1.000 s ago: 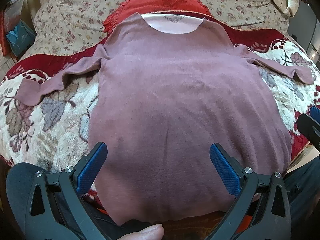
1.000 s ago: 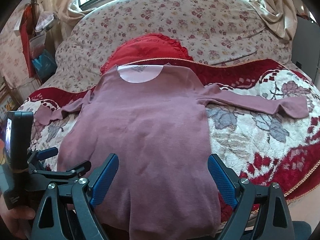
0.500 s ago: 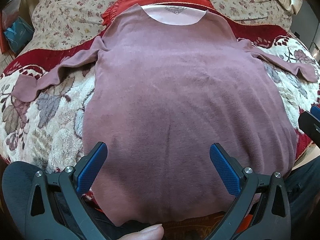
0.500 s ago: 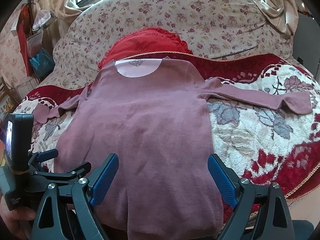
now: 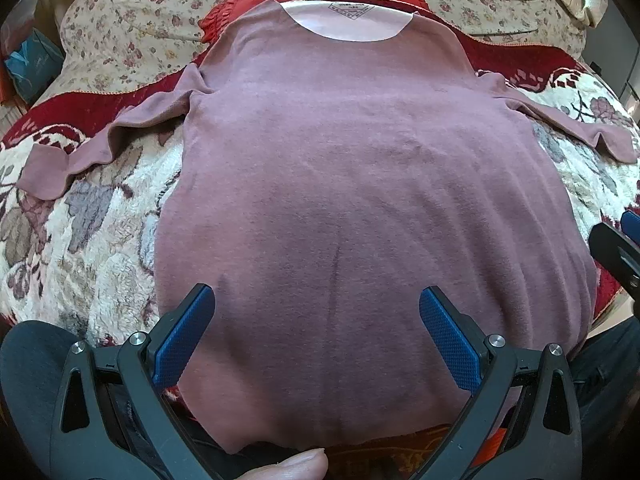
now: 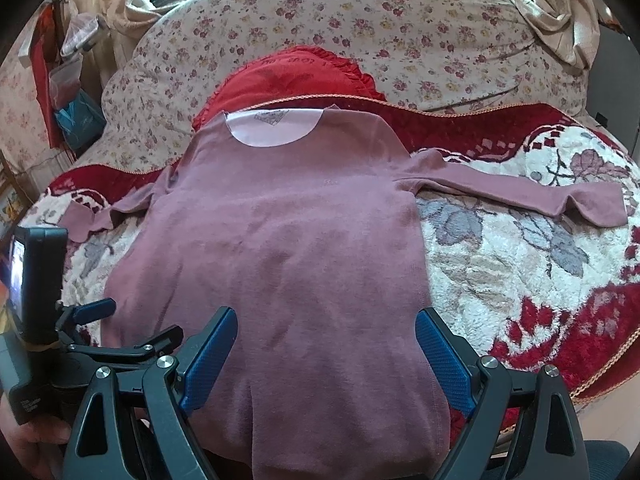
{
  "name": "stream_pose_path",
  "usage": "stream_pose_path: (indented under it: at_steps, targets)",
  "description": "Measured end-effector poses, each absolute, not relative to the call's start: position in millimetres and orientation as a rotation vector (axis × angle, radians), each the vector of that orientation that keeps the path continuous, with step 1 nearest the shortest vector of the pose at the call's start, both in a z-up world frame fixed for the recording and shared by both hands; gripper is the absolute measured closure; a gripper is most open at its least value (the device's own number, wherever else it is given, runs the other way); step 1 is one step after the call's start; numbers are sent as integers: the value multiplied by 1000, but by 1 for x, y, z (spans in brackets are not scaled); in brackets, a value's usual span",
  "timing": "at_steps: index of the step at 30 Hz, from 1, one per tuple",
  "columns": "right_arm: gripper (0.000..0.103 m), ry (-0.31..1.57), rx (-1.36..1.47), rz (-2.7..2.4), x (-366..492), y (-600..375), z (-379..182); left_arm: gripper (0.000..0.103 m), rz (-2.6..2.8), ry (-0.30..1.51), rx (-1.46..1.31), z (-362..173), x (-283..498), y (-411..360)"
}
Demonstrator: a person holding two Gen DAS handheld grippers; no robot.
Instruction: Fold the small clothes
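Note:
A mauve long-sleeved top lies flat on a floral blanket, neck away from me, both sleeves spread out to the sides. It also shows in the right wrist view. My left gripper is open and empty, hovering over the hem's left half. My right gripper is open and empty over the hem's right half. The left gripper's body shows at the left of the right wrist view. The hem hangs over the bed's front edge.
A red frilled cushion lies behind the neck opening. A flowered quilt is piled at the back. A beige cloth lies at the back right. A teal bag hangs at the left.
Both grippers have moved forward and lower over the top, which now fills more of each view. The top has not moved. Both grippers stay open.

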State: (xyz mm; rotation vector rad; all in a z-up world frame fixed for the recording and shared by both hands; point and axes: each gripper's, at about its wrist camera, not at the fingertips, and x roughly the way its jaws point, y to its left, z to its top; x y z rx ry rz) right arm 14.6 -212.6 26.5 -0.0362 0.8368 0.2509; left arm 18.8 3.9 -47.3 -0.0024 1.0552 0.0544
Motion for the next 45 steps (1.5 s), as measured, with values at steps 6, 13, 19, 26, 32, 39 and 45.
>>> stream_pose_path:
  at_steps: [6, 13, 19, 26, 32, 39, 45]
  targets:
    - [13, 903, -72, 75, 23, -207, 13, 1, 49, 1049, 11, -47, 16, 1]
    - [13, 891, -67, 76, 18, -208, 15, 1, 45, 1051, 18, -48, 14, -3]
    - [13, 892, -65, 62, 16, -208, 16, 0, 43, 1051, 22, -49, 14, -4]
    - [13, 884, -66, 62, 14, -209, 18, 0, 40, 1048, 20, -48, 13, -4]
    - [13, 883, -74, 63, 13, -207, 18, 0, 41, 1048, 21, -47, 12, -4]
    - [13, 881, -78, 60, 13, -208, 17, 0, 40, 1049, 21, -47, 12, -4]
    - [13, 866, -96, 36, 12, -208, 17, 0, 40, 1051, 23, -47, 11, -6]
